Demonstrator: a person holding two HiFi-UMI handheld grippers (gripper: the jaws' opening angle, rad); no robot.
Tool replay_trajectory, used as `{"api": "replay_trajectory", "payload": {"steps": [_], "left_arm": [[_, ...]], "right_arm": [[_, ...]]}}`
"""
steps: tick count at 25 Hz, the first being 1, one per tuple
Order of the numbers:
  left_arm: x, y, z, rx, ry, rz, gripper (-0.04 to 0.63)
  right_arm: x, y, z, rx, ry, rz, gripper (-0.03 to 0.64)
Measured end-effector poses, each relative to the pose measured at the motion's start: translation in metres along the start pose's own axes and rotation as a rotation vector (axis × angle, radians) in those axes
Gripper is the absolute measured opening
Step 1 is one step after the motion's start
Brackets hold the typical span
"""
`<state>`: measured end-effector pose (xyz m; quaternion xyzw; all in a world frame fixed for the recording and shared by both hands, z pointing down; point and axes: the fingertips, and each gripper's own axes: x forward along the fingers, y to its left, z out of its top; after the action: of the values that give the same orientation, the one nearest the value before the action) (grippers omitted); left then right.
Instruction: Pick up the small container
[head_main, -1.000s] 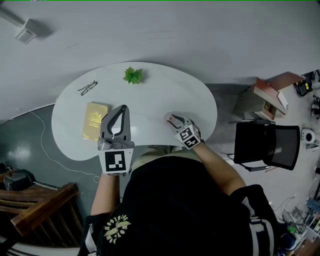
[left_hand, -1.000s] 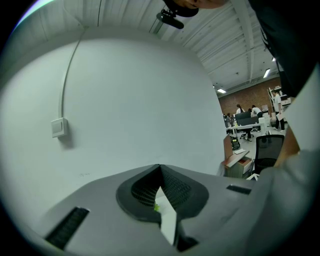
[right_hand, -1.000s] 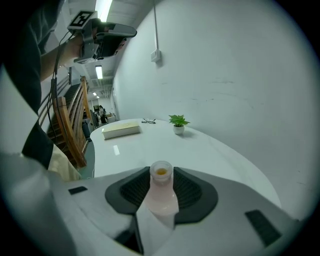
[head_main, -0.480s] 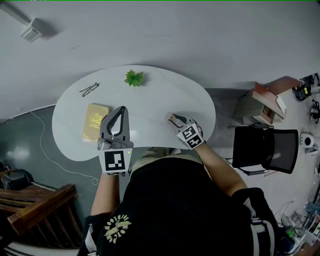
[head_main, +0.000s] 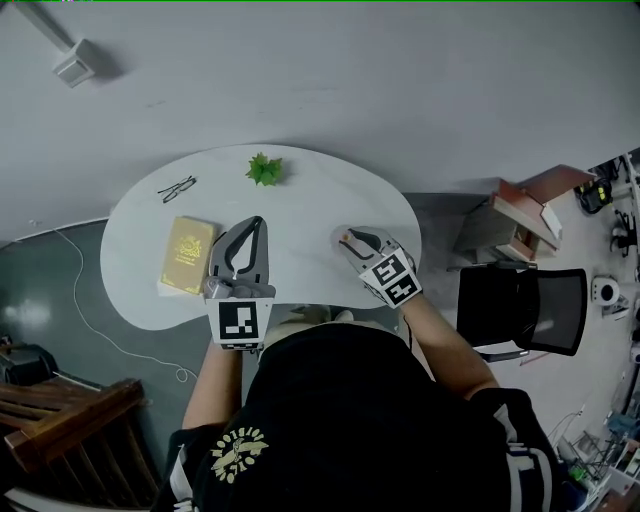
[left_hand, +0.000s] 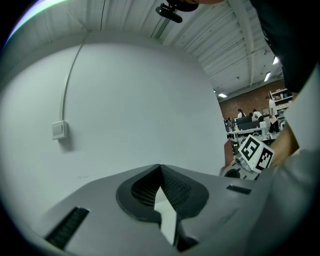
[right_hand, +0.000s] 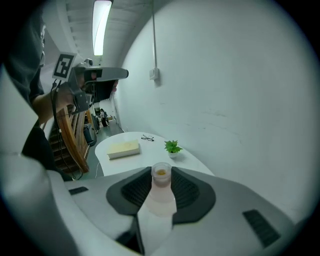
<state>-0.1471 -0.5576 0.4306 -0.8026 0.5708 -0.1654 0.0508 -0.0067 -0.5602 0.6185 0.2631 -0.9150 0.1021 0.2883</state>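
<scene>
Right gripper view: small container (right_hand: 161, 187) between jaws

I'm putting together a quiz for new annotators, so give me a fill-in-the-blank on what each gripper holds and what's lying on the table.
The right gripper has its fingers shut on the small container, while the left gripper holds ____.
The book on the white table is ____ in colour.
Of the eyeglasses and the plant, the one nearer the book is the ____.
Missing words: nothing; yellow; eyeglasses.
</scene>
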Motion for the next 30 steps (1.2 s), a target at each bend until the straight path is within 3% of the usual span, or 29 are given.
{"api": "replay_trajectory", "payload": {"steps": [14,30], "left_arm": [[0.009,-0.023,0.020,-0.002,-0.021,-0.057,0.005],[0.007,-0.033,0.033,0.029,-0.018,-0.073,0.005]], "right_arm": [[-0.077,-0.009,0.094,-0.006,-0.118,-0.030,0.135],[-0.092,-0.004,0.104,-0.022,-0.136,-0.005,0.135]]}}
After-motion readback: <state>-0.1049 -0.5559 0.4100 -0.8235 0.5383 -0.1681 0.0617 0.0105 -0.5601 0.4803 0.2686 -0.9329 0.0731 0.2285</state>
